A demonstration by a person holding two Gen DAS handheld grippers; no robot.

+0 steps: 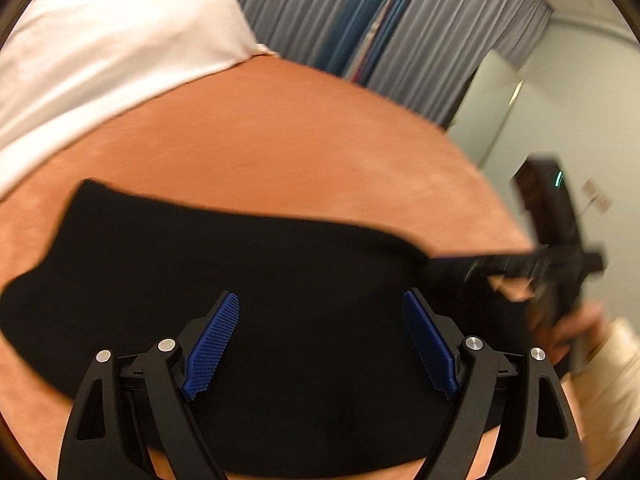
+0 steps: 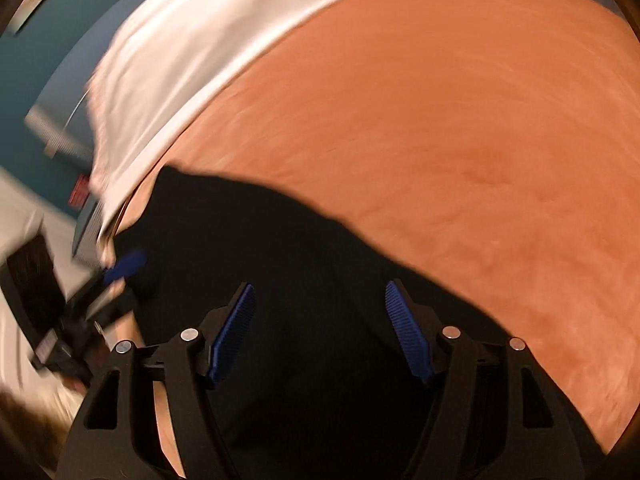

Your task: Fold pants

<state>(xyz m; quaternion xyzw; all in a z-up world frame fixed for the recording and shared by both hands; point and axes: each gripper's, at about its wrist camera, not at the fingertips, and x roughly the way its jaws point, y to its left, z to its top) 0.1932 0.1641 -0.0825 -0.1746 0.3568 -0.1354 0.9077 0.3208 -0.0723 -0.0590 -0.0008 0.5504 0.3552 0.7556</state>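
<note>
Black pants (image 1: 248, 280) lie as a flat band across an orange bed cover (image 1: 280, 136). My left gripper (image 1: 320, 308) hovers over the pants, open and empty, blue pads (image 1: 212, 348) wide apart. My right gripper (image 2: 320, 300) is also open and empty above the pants (image 2: 280, 264). In the left wrist view the right gripper (image 1: 560, 268) shows blurred at the pants' right end. In the right wrist view the left gripper's blue pad (image 2: 124, 266) shows at the pants' left end.
A white sheet or pillow (image 1: 104, 48) lies at the far end of the bed, also in the right wrist view (image 2: 208, 40). Grey and blue curtains (image 1: 360, 16) hang behind. The orange cover (image 2: 460, 128) extends beyond the pants.
</note>
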